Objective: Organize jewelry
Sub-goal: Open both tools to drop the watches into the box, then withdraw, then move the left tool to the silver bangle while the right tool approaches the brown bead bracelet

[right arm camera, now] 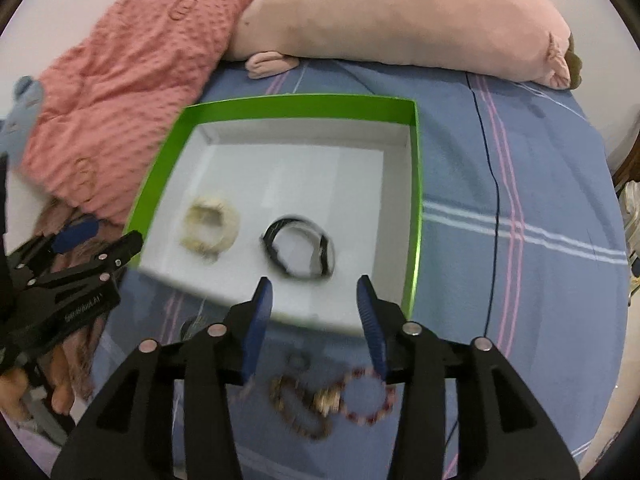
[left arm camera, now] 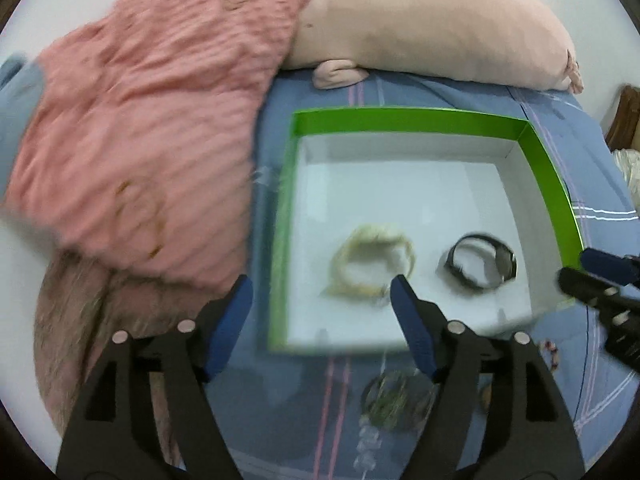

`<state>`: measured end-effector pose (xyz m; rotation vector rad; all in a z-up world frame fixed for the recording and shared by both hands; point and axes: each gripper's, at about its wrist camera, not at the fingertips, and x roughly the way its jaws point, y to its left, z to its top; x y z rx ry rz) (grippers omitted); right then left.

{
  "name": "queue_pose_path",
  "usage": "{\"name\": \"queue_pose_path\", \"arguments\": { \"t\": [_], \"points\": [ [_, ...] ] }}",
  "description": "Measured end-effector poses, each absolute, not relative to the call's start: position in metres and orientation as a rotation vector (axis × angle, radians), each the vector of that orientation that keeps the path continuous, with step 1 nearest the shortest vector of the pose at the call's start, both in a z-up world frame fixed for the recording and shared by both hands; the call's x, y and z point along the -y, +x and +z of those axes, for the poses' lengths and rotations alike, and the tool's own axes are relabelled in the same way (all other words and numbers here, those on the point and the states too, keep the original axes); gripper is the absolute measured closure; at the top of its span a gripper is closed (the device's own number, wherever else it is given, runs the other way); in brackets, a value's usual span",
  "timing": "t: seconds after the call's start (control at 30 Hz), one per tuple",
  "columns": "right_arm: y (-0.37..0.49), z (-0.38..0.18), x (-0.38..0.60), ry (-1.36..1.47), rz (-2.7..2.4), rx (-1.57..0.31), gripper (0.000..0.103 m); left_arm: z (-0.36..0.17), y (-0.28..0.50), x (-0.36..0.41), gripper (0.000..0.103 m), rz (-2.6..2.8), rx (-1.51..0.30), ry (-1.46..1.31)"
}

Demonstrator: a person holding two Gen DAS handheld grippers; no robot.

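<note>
Blue plaid bedsheet point(right arm camera: 520, 184) is covered at the back by a pink blanket point(right arm camera: 132, 80) and pillow point(right arm camera: 400, 16). On it a green-rimmed box point(right arm camera: 416, 184) holds a cream bracelet point(right arm camera: 210, 226) beside a black watch point(right arm camera: 300, 252). Beaded bracelets point(right arm camera: 332, 400) lie outside the box, below the released right gripper point(right arm camera: 316, 292). The left gripper point(left arm camera: 320, 292) is likewise spread, empty.

Pink blanket point(right arm camera: 120, 80) & pale bolster point(right arm camera: 400, 20) on blue bedsheet point(right arm camera: 520, 280).
</note>
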<state>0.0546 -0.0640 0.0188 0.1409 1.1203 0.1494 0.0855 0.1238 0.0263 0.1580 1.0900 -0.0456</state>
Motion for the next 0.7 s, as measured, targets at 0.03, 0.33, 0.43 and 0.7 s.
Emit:
{"name": "queue_pose_path", "arguments": {
  "t": [0.03,0.33,0.43,0.7],
  "points": [
    [0.046,0.019,0.064,0.141,0.163,-1.126,0.053,0.027,0.075,-0.135,0.03,-0.036,-1.101,0.137],
    [-0.022,-0.044,0.053,0.021,0.198,-1.284,0.053,-0.039,0.0,-0.17,0.031,-0.019,-1.338,0.14],
    [-0.028,-0.058,0.052,0.027,0.206,-1.308,0.054,-0.042,-0.013,-0.159,0.031,-0.06,-1.347,0.134],
    [-0.018,-0.076,0.041,0.025,0.21,-1.321,0.068,-0.039,-0.013,-0.128,0.031,-0.13,-1.318,0.156]
  ]
}}
